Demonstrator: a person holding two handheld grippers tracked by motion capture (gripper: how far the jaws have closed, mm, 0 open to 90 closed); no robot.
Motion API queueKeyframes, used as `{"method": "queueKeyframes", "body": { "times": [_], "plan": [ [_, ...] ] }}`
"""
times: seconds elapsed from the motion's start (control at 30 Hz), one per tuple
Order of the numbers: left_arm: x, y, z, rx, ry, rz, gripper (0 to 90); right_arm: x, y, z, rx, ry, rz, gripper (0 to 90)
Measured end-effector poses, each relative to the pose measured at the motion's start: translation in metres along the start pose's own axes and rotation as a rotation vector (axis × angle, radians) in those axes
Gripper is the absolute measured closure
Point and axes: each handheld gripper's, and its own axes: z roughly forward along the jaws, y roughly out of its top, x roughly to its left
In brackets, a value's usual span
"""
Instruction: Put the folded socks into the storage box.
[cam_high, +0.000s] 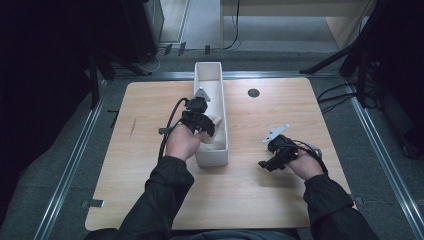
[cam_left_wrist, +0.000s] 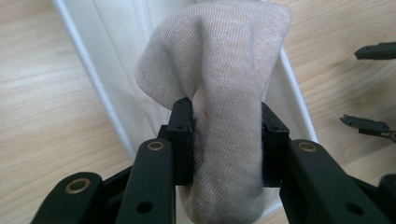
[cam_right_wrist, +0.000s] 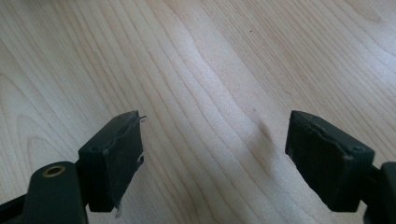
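Observation:
A beige knitted cloth bundle (cam_left_wrist: 219, 84) is pinched between the pads of my left gripper (cam_left_wrist: 228, 140), which is shut on it. In the high view that left gripper (cam_high: 200, 117) hangs over the long white box (cam_high: 224, 142) in the middle of the table, with the cloth (cam_high: 216, 121) at the box's near half. More beige cloth (cam_high: 212, 92) lies inside the box farther back. My right gripper (cam_high: 267, 161) rests low over the bare wood at the right, jaws wide apart and open with nothing between them (cam_right_wrist: 212, 154).
The wooden table (cam_high: 150, 165) has a small dark round hole (cam_high: 253, 92) behind the right side. The white box's walls (cam_left_wrist: 105, 93) run on both sides of the held cloth. The right gripper's jaw tips (cam_left_wrist: 369, 88) show at that view's right edge. Dark stands and cables surround the table.

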Motion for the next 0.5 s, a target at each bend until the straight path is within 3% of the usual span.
{"method": "queueKeyframes", "body": {
  "times": [0.5],
  "plan": [
    [-0.006, -0.015, 0.021, 0.013, -0.007, -0.017, 64.6, 0.001, 0.000, 0.001, 0.007, 0.002, -0.009, 18.8]
  ]
}}
